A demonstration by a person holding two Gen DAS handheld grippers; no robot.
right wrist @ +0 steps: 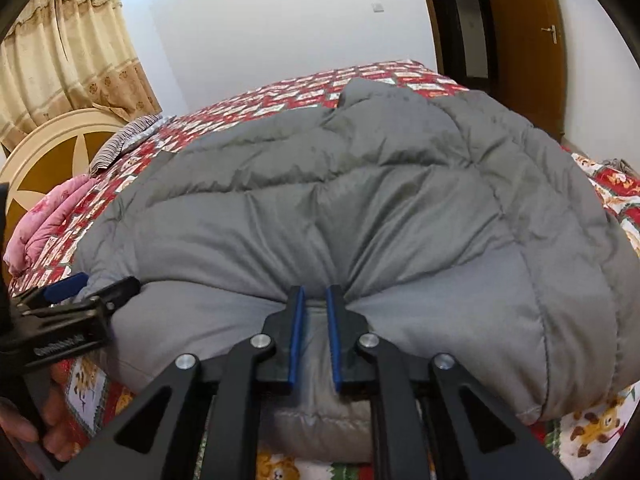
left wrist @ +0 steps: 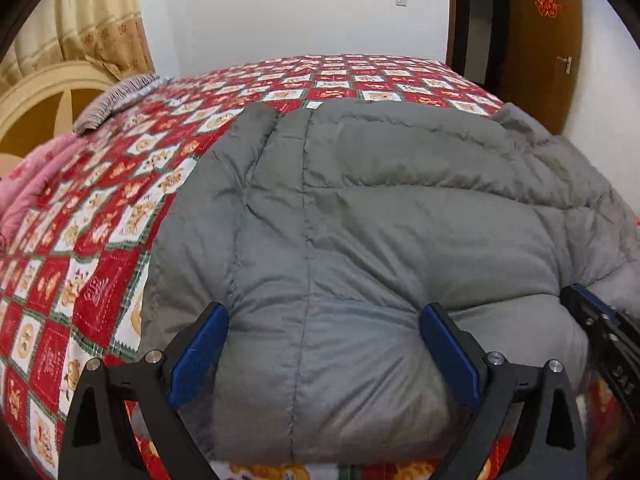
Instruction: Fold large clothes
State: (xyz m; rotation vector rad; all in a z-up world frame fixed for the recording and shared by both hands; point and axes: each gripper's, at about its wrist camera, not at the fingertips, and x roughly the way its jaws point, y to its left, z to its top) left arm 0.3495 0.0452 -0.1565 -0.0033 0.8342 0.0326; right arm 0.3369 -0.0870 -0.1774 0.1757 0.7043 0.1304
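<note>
While spread across red patterned bedspread point(left wrist: 100, 208), grey padded jacket point(left wrist: 360, 208) lies folded, near edge bulging. Left gripper point(left wrist: 324, 344): jaws wide apart, straddling jacket edge, released. Right gripper point(right wrist: 316, 332): jaws narrow, pinching fold of jacket edge. Pink quilt point(left wrist: 28, 188), striped cloth point(left wrist: 116, 98) beside headboard point(right wrist: 52, 148).

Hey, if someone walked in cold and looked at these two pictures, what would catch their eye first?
First, the big puffy grey down jacket lying across the middle of the bed, on a loud red-and-white patchwork bedspread. Next, the two black grippers with blue pads at its near edge: the left gripper stands wide open around a bulge of the padding, while the right gripper pinches a fold of the fabric.
</note>
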